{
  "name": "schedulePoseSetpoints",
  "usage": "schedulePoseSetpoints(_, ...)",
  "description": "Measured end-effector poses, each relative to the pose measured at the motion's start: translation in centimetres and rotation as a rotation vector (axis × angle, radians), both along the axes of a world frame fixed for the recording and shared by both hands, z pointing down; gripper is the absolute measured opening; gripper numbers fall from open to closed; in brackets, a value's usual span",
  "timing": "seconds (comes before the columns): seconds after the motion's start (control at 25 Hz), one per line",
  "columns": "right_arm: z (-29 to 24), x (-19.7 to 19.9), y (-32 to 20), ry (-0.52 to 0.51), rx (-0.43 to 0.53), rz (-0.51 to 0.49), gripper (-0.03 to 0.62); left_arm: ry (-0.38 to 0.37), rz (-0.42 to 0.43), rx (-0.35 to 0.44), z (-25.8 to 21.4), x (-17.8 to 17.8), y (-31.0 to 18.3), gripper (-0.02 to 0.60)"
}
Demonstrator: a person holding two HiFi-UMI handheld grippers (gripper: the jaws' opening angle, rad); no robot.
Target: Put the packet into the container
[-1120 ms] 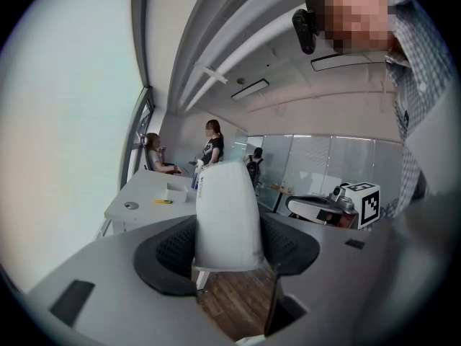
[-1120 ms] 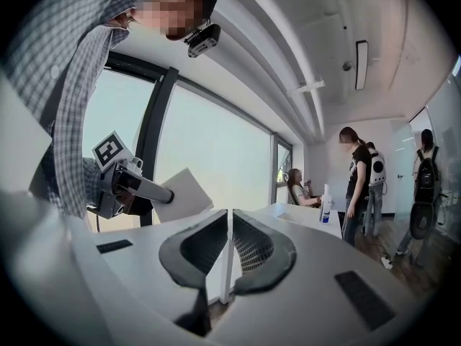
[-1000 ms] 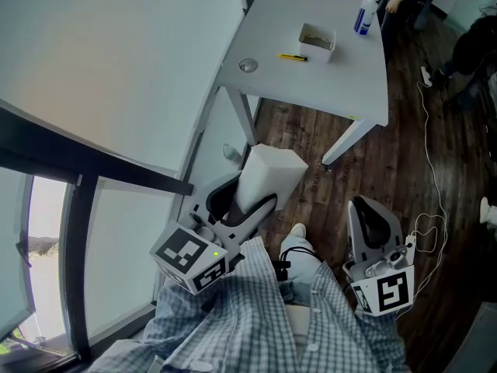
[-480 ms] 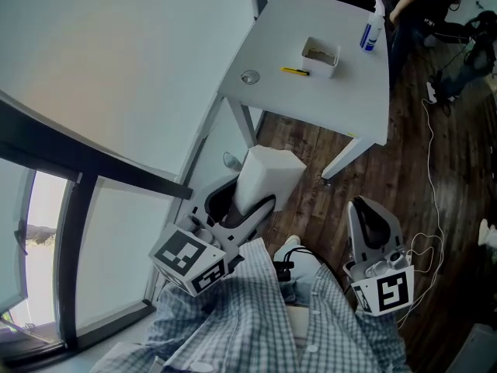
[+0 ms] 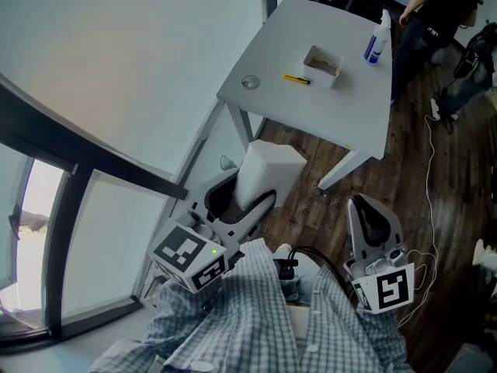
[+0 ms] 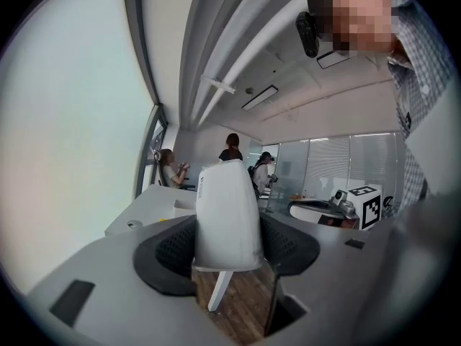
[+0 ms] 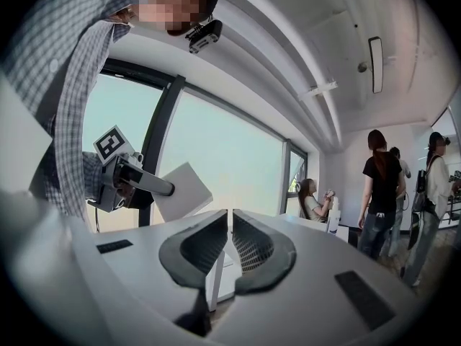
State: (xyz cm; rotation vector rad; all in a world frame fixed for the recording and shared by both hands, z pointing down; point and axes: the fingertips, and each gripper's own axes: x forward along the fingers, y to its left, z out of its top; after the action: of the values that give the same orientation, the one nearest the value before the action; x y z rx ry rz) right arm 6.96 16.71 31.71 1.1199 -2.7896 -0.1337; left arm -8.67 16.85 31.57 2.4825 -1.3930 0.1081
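Observation:
In the head view my left gripper (image 5: 242, 200) is shut on a white packet (image 5: 266, 173), which sticks out past the jaws over the wooden floor. The left gripper view shows the packet (image 6: 227, 215) upright between the dark pads (image 6: 173, 249). The container (image 5: 321, 64), a small white open box, sits on the white table (image 5: 342, 107) ahead, well beyond the packet. My right gripper (image 5: 371, 220) hangs at the right with its jaws together and nothing between them, as the right gripper view (image 7: 230, 245) also shows. That view shows the left gripper (image 7: 133, 180) holding the packet (image 7: 184, 189).
On the table lie a yellow pen (image 5: 296, 78), a small round object (image 5: 249, 82) and a spray bottle (image 5: 377, 43). A wall and window run along the left. People (image 5: 439, 22) stand beyond the table, and a cable (image 5: 431, 185) trails on the floor at the right.
The table and container have slid slightly down and right in the head view, so they look a little nearer. Both grippers keep their pose, and the packet stays gripped.

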Motion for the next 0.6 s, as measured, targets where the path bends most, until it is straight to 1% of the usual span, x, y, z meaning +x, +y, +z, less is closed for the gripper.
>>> schedulePoseSetpoints(0.2,0.2,1.0,-0.1,-0.002,-0.004,0.000,0.032,-0.007,0.007,0.002,0.0,1.2,-0.5,0.265)
schedulePoseSetpoints(0.6,0.4,3.4,-1.4,-0.026,-0.010,0.046,0.032,-0.022,0.054,-0.016,0.3,3.8,-2.1,0.265)
